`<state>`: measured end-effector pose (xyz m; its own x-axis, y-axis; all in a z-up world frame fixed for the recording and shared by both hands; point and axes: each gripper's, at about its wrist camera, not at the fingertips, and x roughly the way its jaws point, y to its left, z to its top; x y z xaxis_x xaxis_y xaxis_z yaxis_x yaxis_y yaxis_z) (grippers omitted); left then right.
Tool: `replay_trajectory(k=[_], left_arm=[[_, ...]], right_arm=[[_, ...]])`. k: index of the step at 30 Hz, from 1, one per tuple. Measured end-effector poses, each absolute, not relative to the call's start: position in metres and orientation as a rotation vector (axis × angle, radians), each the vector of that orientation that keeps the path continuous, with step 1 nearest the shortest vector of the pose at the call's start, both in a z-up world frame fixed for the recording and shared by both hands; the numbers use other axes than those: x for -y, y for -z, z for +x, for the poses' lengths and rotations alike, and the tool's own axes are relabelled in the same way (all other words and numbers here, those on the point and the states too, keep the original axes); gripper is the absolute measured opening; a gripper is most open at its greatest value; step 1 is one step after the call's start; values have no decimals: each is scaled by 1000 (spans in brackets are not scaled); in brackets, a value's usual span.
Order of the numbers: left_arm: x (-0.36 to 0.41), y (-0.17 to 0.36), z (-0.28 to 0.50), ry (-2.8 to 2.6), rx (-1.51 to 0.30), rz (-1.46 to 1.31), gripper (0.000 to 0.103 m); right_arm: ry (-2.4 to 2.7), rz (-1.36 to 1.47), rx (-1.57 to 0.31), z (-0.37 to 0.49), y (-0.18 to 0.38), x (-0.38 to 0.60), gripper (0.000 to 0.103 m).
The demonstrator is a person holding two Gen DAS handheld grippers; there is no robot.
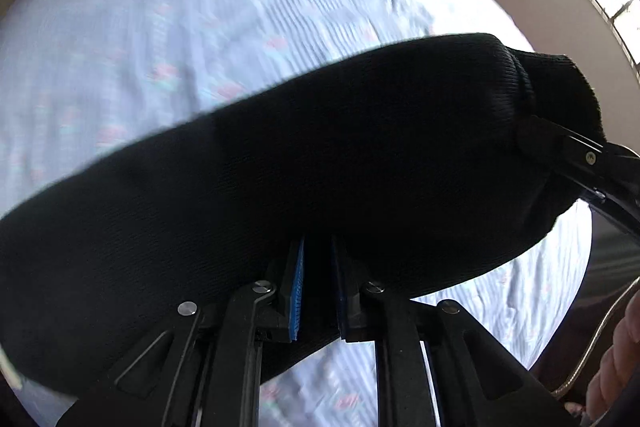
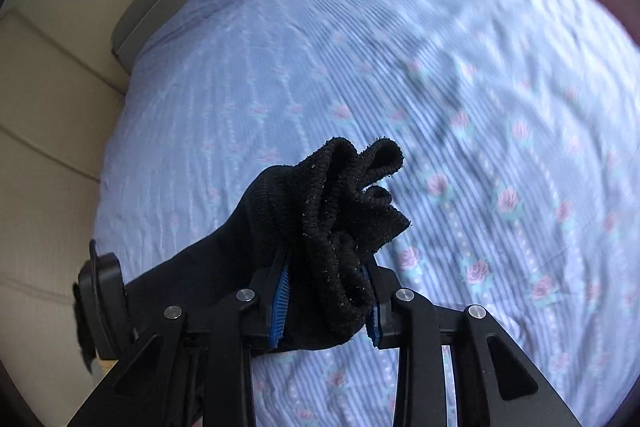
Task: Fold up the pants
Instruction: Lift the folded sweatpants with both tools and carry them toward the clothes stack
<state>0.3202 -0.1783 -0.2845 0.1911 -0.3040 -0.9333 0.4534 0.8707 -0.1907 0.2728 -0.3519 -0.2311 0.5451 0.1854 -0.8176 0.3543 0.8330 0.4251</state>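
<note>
Black pants [image 1: 320, 167] held aloft over floral-striped bed sheet [image 2: 480, 107]. Left gripper [image 1: 318, 291] clamped on a mid-length fold; right gripper [image 2: 326, 301] clamped on bunched ribbed cuff [image 2: 352, 195]. Fabric stretched between both.

No legible text or labels anywhere.

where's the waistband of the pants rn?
In the right wrist view the bunched waistband sits low at centre, clamped in the right gripper, above the floral bedsheet.
</note>
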Motion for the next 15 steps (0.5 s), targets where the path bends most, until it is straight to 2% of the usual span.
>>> replay_trajectory(k=[6,11,15], left_arm=[[67,224,283,421,-1176,65,16],[-39,199,243,272,-1179,-20,16],[-95,192,212,200,-1178,-91,16]], right_arm=[[85,366,-955,283,158,290,32],[69,192,-954,289,128,227,32],[19,106,-959,286,117,171,30]])
